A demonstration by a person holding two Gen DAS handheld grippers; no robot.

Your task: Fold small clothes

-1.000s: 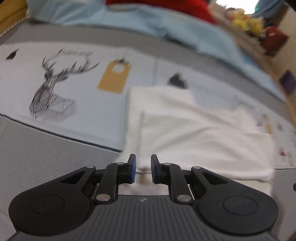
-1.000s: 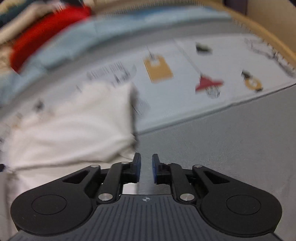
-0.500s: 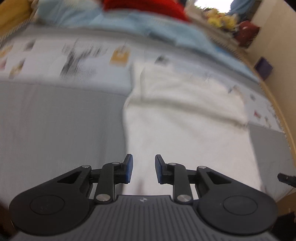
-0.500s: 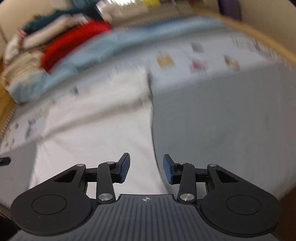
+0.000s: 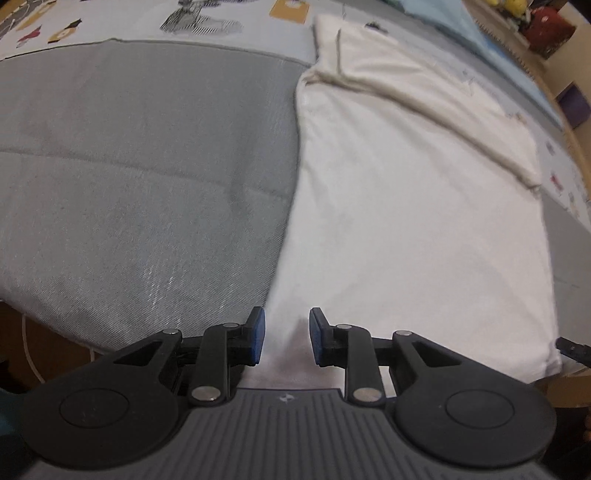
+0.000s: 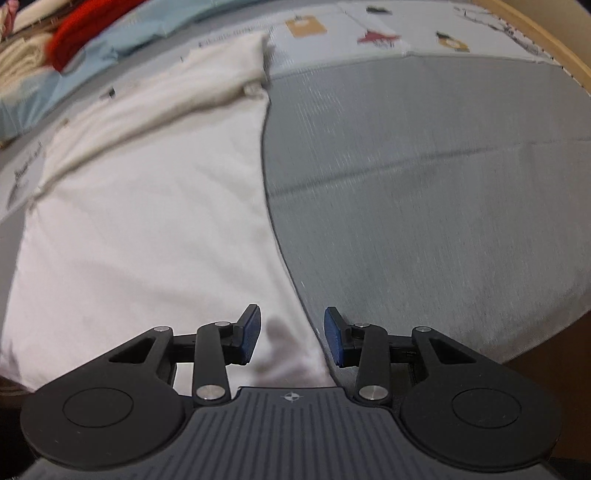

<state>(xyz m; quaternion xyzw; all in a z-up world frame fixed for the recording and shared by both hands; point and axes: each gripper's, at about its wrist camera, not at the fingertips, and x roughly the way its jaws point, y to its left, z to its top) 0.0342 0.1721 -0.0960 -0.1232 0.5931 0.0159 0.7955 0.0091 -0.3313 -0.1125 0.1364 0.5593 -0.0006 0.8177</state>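
A white garment (image 5: 406, 192) lies flat on the grey cloth (image 5: 147, 166), its far part folded over toward me in a thicker band (image 5: 424, 88). My left gripper (image 5: 283, 334) is open over the garment's near left corner, holding nothing. In the right wrist view the same garment (image 6: 147, 229) fills the left half. My right gripper (image 6: 291, 336) is open wider over its near right corner, the garment's right edge running between the fingers. The tip of the other gripper (image 5: 570, 349) shows at the right edge of the left wrist view.
A printed light sheet (image 6: 388, 37) with small pictures lies beyond the grey cloth (image 6: 424, 184). Light blue fabric (image 6: 122, 40) and a red garment (image 6: 81, 26) are piled at the far side. A wooden rim (image 6: 554, 51) curves on the right. The surface's near edge is just behind both grippers.
Both grippers pulled back from the far fold to the garment's near corners and opened wider. The far part of the garment now lies folded over.
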